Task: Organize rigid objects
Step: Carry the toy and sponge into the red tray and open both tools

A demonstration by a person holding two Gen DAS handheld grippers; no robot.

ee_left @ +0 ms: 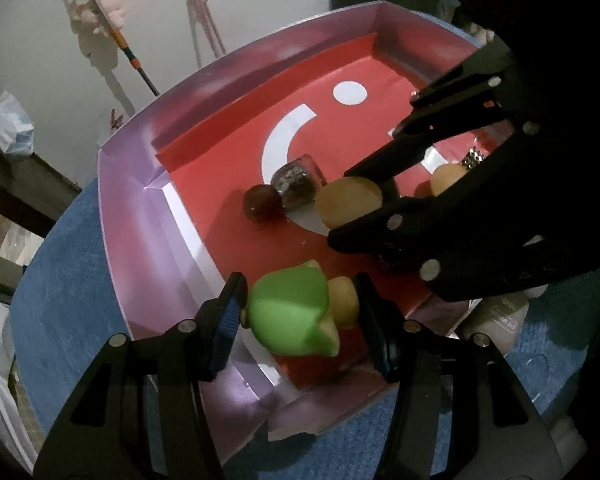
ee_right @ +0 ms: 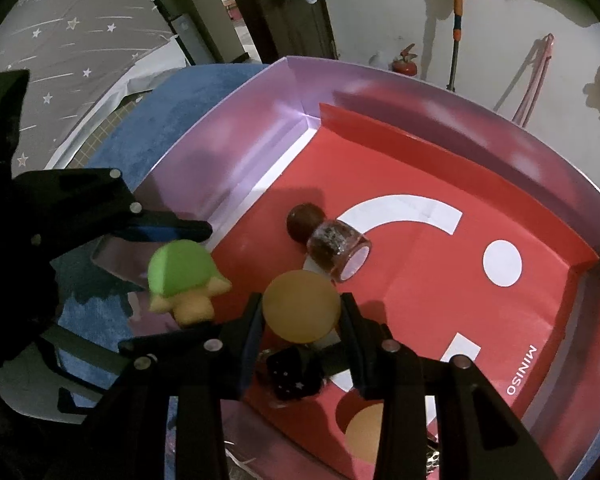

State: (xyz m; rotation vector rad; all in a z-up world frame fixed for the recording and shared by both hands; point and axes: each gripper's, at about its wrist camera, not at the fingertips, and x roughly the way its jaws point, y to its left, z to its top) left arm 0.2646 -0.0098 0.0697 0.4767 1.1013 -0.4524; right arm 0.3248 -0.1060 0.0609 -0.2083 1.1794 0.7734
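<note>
My left gripper is shut on a green and yellow turtle toy and holds it over the near edge of the red-lined box. The turtle toy also shows in the right wrist view. My right gripper is shut on an orange ball above the box floor; the ball also shows in the left wrist view. A small jar with a dark round stopper lies on its side in the box. A black die and a second orange ball lie below my right gripper.
The box sits on a blue round mat. A plastic bottle lies on the mat beside the box. A broom and a fire extinguisher stand by the white wall.
</note>
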